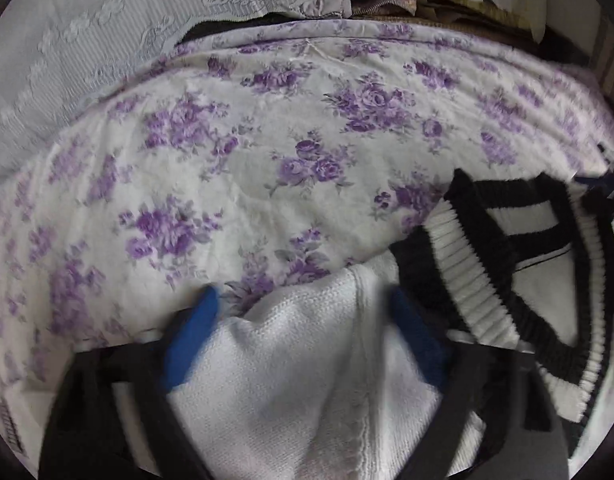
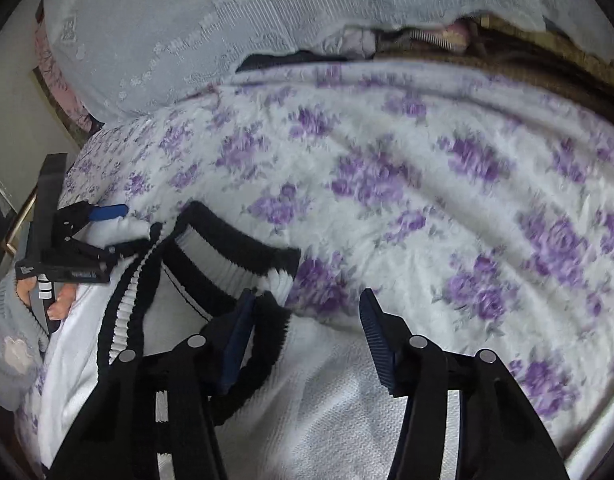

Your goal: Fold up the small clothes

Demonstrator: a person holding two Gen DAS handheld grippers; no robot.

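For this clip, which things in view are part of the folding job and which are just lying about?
Part of the job:
- white knit top with black-and-white ribbed trim
- left tongs, white knit between the pads
- right tongs, at the black-trimmed edge

Lying about:
- floral bedspread, the work surface
- pale lace cover
- bundled fabrics behind it

Bed with a white cover (image 1: 267, 128) printed in purple roses, pale grey embroidered cloth (image 1: 87, 40) draped along its far edge, jumbled fabrics (image 1: 371, 4) and a tan woven strip (image 2: 547, 60) behind, cream wall (image 2: 19, 120) at the left, soft daylight
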